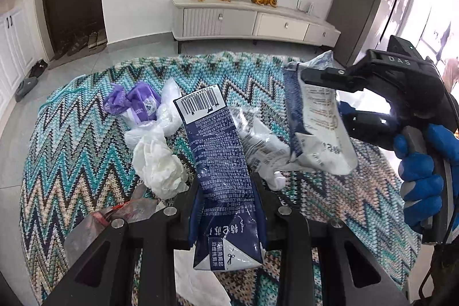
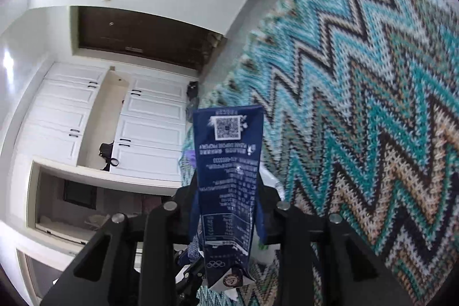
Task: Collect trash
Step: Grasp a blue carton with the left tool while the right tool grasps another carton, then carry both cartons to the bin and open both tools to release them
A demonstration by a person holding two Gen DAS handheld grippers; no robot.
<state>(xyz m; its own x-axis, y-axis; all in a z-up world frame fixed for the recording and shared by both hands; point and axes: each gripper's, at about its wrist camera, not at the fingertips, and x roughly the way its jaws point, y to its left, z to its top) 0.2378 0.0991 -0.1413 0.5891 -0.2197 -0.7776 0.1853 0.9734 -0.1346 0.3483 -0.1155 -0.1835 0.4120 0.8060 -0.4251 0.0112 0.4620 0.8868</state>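
While both grippers hold flattened packs, the rest of the litter lies ahead on the zigzag knit cover (image 1: 71,162).

Left gripper (image 1: 226,208): fingers pinching a navy milk carton (image 1: 218,162) about its lower half; barcode end points forward, away from the fingers. Right gripper (image 1: 338,96), seen from the left wrist view, fingers pinching a crumpled blue-and-white pouch (image 1: 315,134), which hangs below them. From its own camera the right gripper (image 2: 229,217) has the same kind of navy printed pack (image 2: 226,177) clamped between the fingers, QR end forward.

Ahead of the left fingers: crumpled white tissue (image 1: 160,165), purple wrappers (image 1: 134,102) further forward and left, clear film and a white wrapper (image 1: 264,151) just right of the carton. Shiny foil scrap (image 1: 114,217) beside the left finger.

Materials: carton is coated card, creased flat, slick print. Pouch is thin film, limp, wrinkled. Tissue soft and lumpy. Cover is coarse knit, loose at the edge.

Risks, as I judge: slick carton could slide out if the pinch eases; the hanging pouch may catch on the other gripper, since the two are near. No bin visible in either view, so the drop-off spot cannot be told. Both grippers full; more pickup would mean dropping something first.
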